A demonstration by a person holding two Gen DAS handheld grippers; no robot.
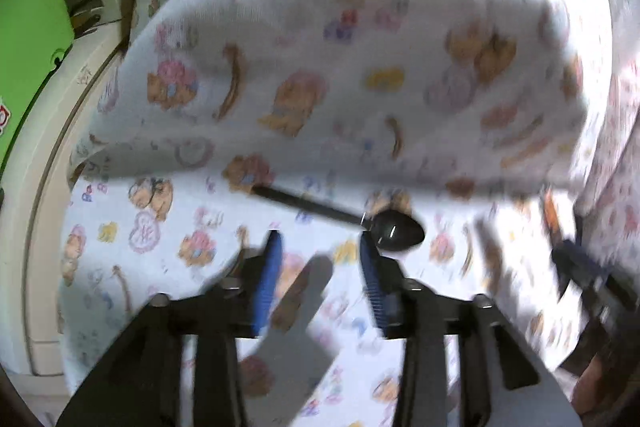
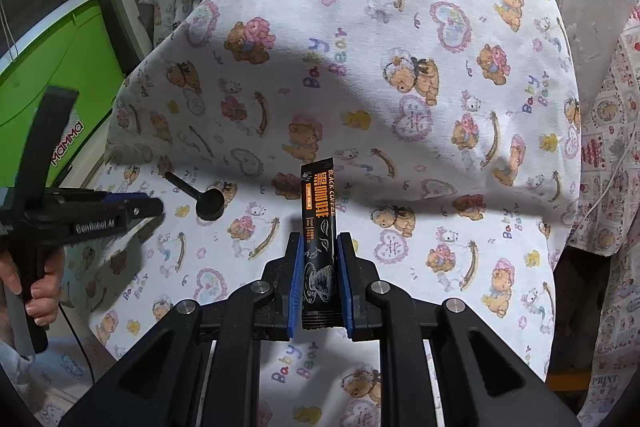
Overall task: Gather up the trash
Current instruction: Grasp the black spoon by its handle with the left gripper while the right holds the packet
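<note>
Right wrist view: right gripper clamps an upright coffee sachet, while left gripper, jaws parted and empty, hangs just short of the black spoon on the bear-print cloth; next, probably straddling and pinching the spoon.

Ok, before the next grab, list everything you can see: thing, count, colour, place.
Coffee sachet: one, black with orange print, upright between the right gripper's pads.
Spoon: one, black, lying on the sheet just ahead of the left gripper.
Sheet: one, white with a bear print, covering the surface.
Cabinet: one, green, left background.
Patterned cloth: one, cream and red, right edge.
Left gripper: one, black with blue pads, open, nothing between them.
Right gripper: one, black with blue pads, shut on the sachet.
Hand: one, on the left gripper's handle.
</note>
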